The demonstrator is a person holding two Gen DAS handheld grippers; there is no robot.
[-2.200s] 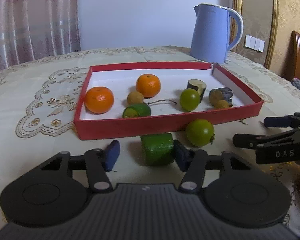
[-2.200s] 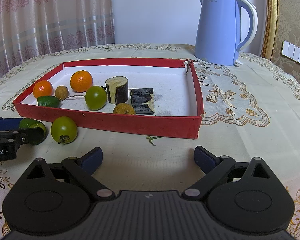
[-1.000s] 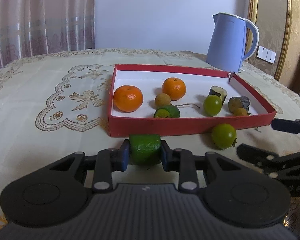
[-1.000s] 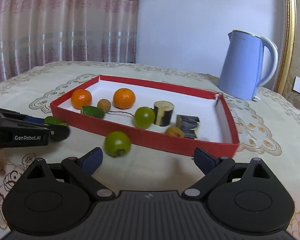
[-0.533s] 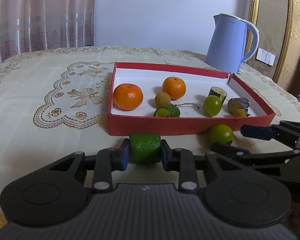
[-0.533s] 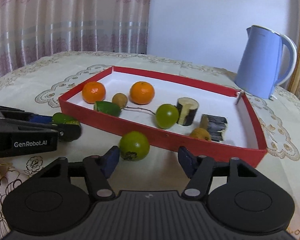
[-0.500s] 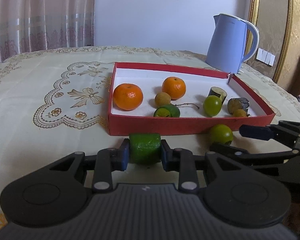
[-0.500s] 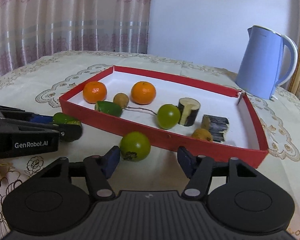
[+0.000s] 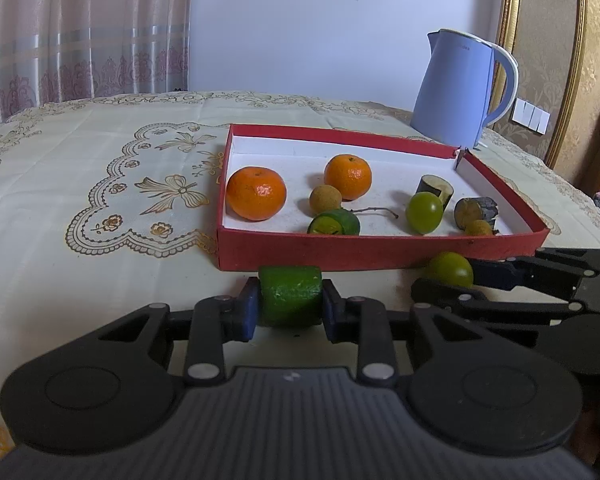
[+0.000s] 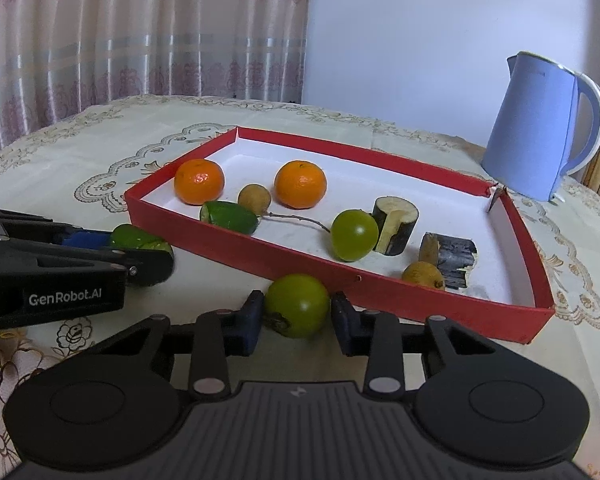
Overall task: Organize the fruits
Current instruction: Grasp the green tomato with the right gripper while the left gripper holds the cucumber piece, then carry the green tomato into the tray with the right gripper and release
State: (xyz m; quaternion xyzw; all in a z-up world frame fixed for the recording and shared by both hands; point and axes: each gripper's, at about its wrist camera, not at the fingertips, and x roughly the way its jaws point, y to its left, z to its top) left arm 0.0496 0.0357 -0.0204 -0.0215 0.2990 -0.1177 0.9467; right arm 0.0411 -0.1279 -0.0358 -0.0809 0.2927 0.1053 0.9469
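Note:
My left gripper (image 9: 290,310) is shut on a green cylindrical fruit chunk (image 9: 290,294), just in front of the red tray (image 9: 380,250). The right wrist view shows that same gripper (image 10: 148,258) with the chunk (image 10: 138,238) at the left. My right gripper (image 10: 296,320) has a round green fruit (image 10: 296,304) between its pads. Its jaws are closing, and both pads touch the fruit's sides on the tablecloth by the tray's front wall (image 10: 260,252). In the left wrist view this fruit (image 9: 448,270) sits between the right fingers (image 9: 500,274).
The tray holds two oranges (image 9: 256,192) (image 9: 348,176), small brown fruits, a green chunk (image 9: 334,222), a green round fruit (image 9: 424,212) and dark-skinned cut pieces (image 10: 394,224). A blue kettle (image 9: 456,92) stands behind the tray's right corner. Embroidered cloth stretches to the left.
The right gripper's jaws have come together from wide apart onto the round green fruit, and it has edged closer. The left gripper has kept still with its chunk.

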